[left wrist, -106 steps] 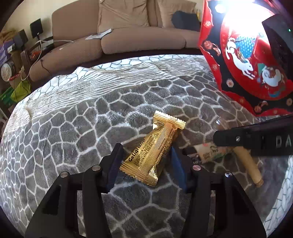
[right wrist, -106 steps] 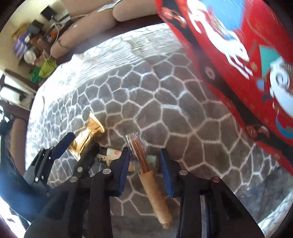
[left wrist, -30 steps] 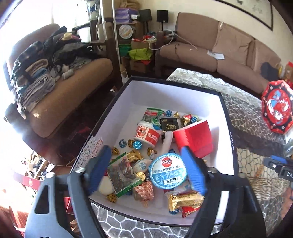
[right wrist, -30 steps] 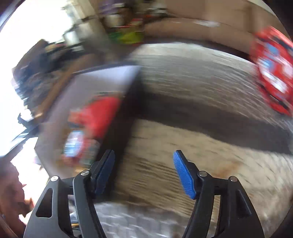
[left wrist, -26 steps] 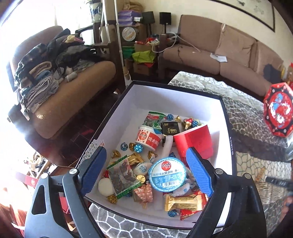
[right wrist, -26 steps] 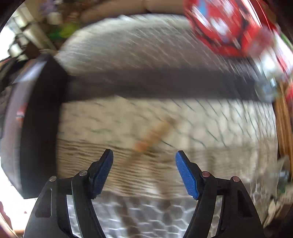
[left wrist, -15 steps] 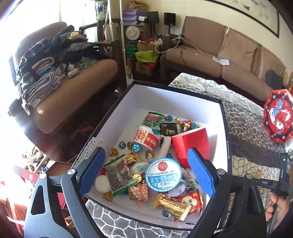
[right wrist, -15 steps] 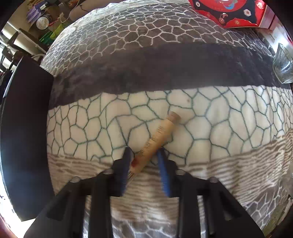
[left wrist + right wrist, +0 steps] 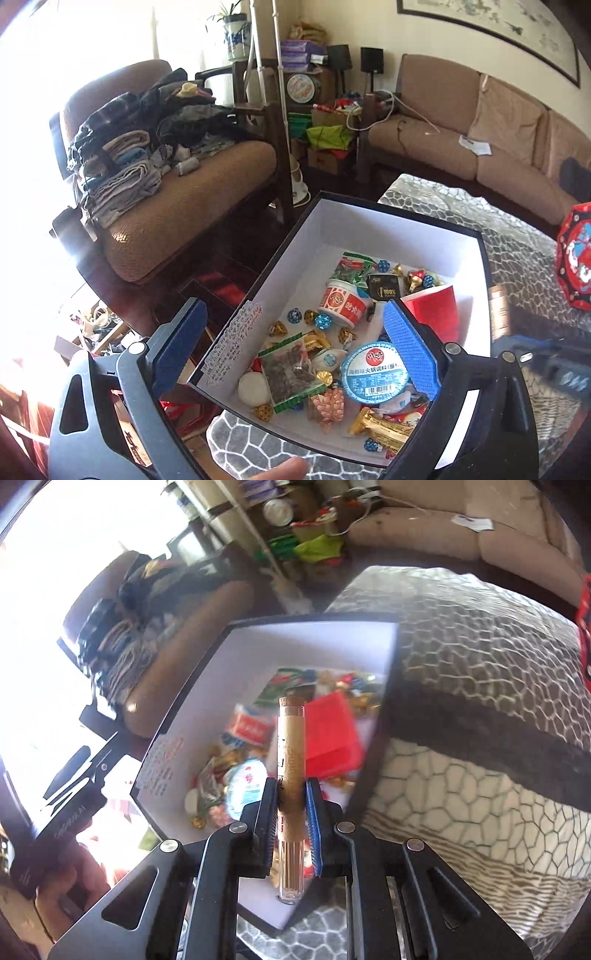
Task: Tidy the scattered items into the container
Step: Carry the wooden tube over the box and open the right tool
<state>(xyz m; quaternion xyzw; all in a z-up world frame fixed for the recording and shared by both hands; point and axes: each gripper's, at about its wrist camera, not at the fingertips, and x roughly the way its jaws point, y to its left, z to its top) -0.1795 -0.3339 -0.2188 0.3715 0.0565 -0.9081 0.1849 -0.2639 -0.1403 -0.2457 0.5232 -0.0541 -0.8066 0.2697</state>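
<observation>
Our right claw (image 9: 291,812) pinches the cork-stoppered glass tube of sticks (image 9: 291,768) above the nearly full black-rimmed white box (image 9: 314,631); our left claw (image 9: 295,350) hangs spread, empty. One drop left, we judge.

Both cams looked down from above the table edge. The left wrist view sat up over the near corner of the white-lined box (image 9: 369,225), facing the armchair (image 9: 177,206) and sofa (image 9: 461,147) beyond. The right wrist view hung lower and closer, angled along the box's (image 9: 314,642) right wall, with the patterned blanket (image 9: 480,664) on its right. Both shared the box interior, red carton and armchair.
</observation>
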